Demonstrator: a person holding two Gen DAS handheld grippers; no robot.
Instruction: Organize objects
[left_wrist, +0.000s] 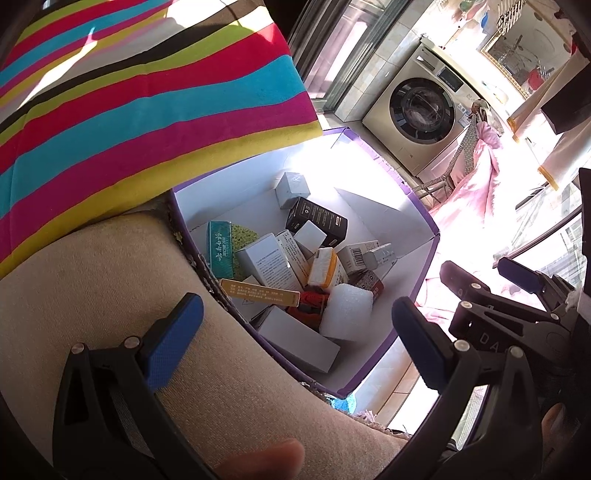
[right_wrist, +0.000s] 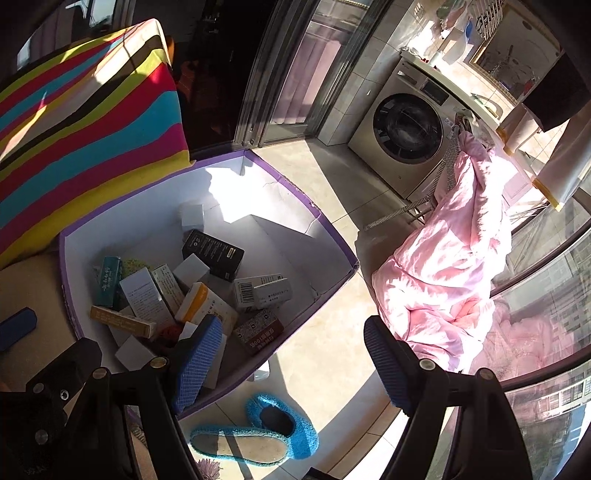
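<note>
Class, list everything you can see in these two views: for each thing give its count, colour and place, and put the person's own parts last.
bin: one, purple rim, white inside, beside the couch
small boxes: many, mostly white, one black, one green, piled in the bin
cushion: one, striped, on the couch
couch: one, beige, left
washer: one, silver, back right
quilt: one, pink, before the washer
slippers: two, blue, on the floor
left gripper: open, empty
right gripper: open, empty
</note>
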